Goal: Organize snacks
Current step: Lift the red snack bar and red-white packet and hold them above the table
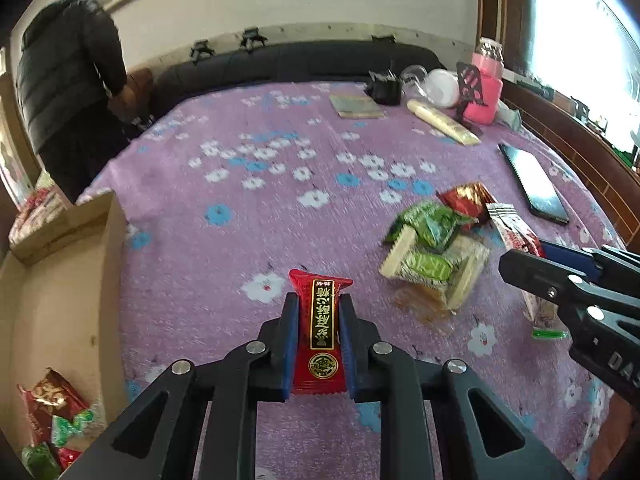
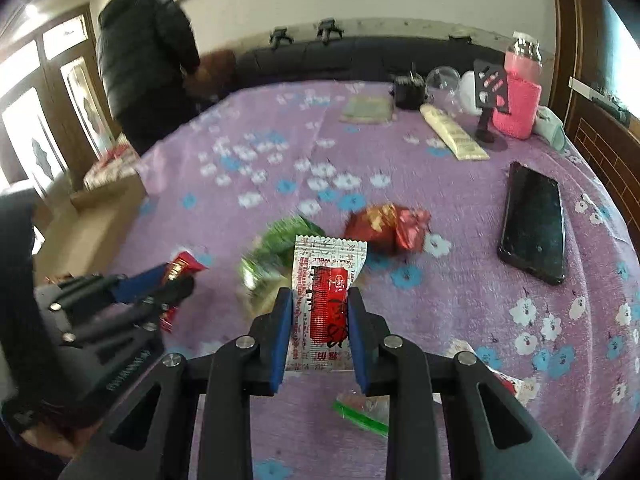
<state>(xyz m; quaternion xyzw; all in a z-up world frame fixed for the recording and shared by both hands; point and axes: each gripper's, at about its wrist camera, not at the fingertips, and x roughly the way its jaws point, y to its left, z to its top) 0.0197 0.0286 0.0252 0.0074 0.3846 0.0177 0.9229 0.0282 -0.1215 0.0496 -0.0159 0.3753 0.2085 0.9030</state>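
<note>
The left tongs grip a red snack packet with a gold-lettered black strip, blue pads pressed against its two long edges; the packet's long axis runs straight along the fingers, its crimped far end pointing away from the camera and clear of the purple flowered bedspread below. The right tongs are closed on a white-and-red sachet the same way — long axis in line with the fingers, serrated top edge sticking out beyond the fingertips. No earlier view shows their closing. Both tongs angle downward toward the bed, side by side, each one visible at the edge of the other's view. Just beyond them lies the remaining heap: green wrapped snacks on pale wafer packs and a red-and-gold packet, all somewhat blurred. An open cardboard box sits at the left edge of the bed, with red and green packets already inside. A black phone lies face up to the right — well apart from the heap.
</note>
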